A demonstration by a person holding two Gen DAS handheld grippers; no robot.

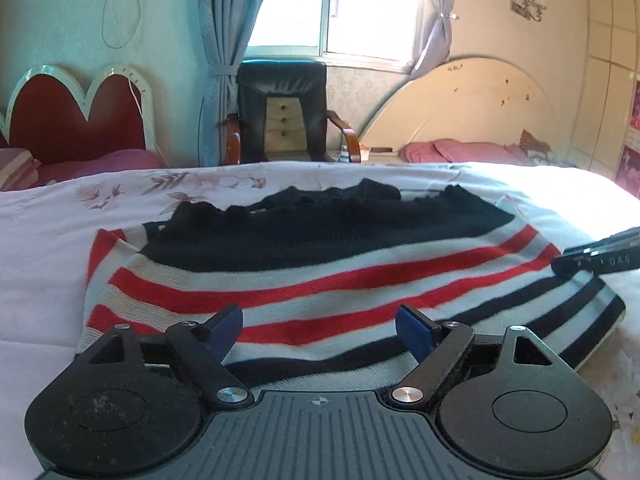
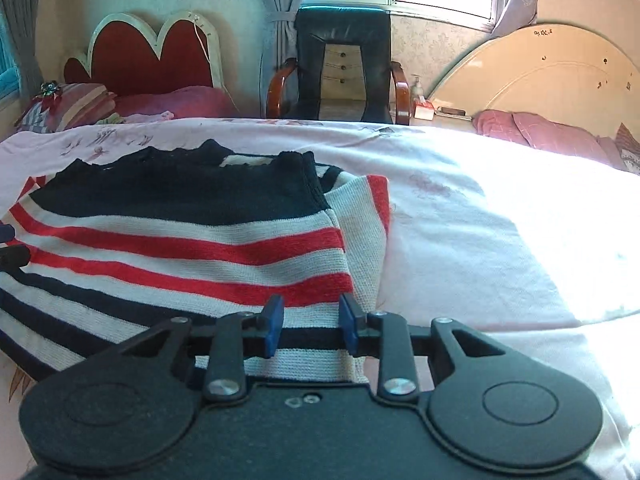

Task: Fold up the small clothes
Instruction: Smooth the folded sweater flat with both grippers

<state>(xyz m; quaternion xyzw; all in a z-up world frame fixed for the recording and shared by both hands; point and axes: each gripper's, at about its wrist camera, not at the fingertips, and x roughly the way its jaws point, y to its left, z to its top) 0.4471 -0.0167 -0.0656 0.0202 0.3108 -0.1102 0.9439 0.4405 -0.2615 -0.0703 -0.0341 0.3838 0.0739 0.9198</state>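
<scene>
A small knitted sweater (image 1: 320, 264) with a navy top and red, white and navy stripes lies on the bed; it also shows in the right wrist view (image 2: 180, 240). Its sides are folded in, with a sleeve edge along its right side (image 2: 368, 232). My left gripper (image 1: 320, 330) is open wide, its blue pads over the sweater's near hem. My right gripper (image 2: 310, 326) is open, its pads straddling the near right hem, not closed on the cloth. The right gripper's tip shows at the right edge of the left wrist view (image 1: 600, 258).
The bed has a pale floral sheet (image 2: 480, 240), brightly sunlit on the right. Behind it stand a black chair (image 1: 282, 112), a red heart-shaped headboard (image 1: 76, 112), a cream round headboard (image 1: 472, 100), pink pillows (image 2: 552, 136) and a curtained window.
</scene>
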